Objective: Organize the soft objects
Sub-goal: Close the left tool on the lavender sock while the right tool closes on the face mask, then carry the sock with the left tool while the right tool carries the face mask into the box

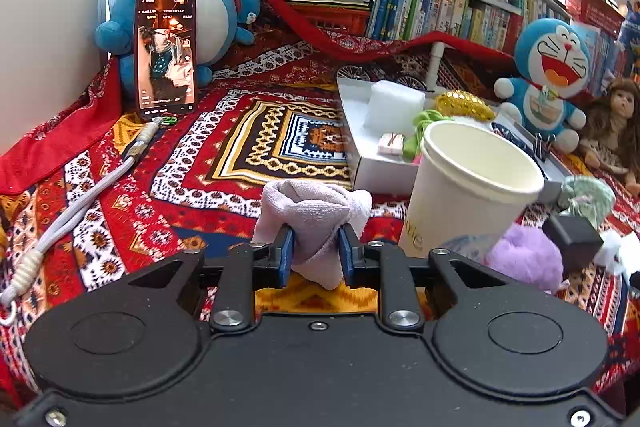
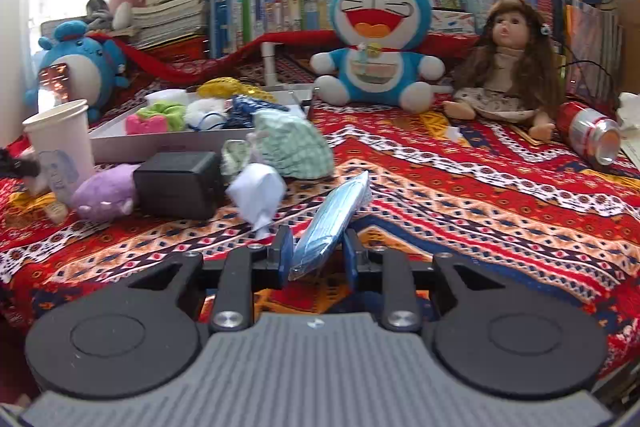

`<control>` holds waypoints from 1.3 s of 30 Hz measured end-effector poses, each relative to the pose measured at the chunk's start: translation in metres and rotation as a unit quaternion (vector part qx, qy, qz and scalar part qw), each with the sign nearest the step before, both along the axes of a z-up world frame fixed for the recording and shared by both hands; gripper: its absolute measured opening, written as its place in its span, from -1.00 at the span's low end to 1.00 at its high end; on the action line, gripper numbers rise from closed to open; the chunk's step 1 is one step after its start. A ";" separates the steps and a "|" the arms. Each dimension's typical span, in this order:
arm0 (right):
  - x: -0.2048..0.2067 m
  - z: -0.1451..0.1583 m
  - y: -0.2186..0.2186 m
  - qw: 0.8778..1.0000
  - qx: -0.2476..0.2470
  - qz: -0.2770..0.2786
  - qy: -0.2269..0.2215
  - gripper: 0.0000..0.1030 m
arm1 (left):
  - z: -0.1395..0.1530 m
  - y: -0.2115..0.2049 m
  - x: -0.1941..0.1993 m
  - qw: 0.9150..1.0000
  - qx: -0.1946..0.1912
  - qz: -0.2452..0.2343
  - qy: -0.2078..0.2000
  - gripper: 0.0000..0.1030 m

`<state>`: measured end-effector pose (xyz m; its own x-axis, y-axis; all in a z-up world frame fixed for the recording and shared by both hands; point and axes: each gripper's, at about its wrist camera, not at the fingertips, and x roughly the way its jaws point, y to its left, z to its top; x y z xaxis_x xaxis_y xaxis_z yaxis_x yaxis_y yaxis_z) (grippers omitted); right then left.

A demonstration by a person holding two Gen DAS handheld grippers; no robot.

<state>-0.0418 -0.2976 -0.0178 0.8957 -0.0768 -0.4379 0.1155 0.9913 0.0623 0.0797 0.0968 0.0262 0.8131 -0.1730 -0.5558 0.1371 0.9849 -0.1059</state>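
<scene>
The left claw is closed on a small pale lilac terry cloth, its blue pads pinching the bunched fabric from both sides so that the cloth hangs clear above the red patterned cover of the desk. Just to the right of it stands a white paper cup, with a fluffy purple plush toy at its foot and a shallow white tray behind, holding a white foam block and other soft bits.

The right claw grips a flat light blue face mask in a clear wrapper, which slants up and to the right between the pads, its upper end free over the cover. To the left of it lie a crumpled white tissue, a black box and a green checked fabric pouch. At the back sit a blue cat plush and a brown-haired doll.
</scene>
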 end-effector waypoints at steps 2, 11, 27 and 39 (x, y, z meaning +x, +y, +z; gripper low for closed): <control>0.001 0.000 -0.002 1.000 0.001 -0.009 -0.003 0.16 | 0.000 0.001 -0.004 1.000 0.004 0.008 -0.003 -0.36; 0.012 -0.001 -0.001 0.999 -0.018 -0.032 -0.011 0.52 | -0.003 -0.010 -0.003 0.998 0.046 0.026 -0.044 0.44; 0.033 0.001 -0.004 0.999 0.020 -0.013 0.029 -0.42 | -0.012 -0.004 0.028 0.999 -0.008 0.032 -0.016 -0.43; 0.037 0.032 -0.020 0.999 0.010 -0.040 -0.007 -0.45 | 0.026 0.013 0.035 0.998 -0.003 0.051 -0.034 -0.47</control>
<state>-0.0043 -0.3179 0.0139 0.8934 -0.1398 -0.4269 0.1929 0.9776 0.0836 0.1147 0.1102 0.0518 0.8626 -0.0903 -0.4978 0.0426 0.9934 -0.1065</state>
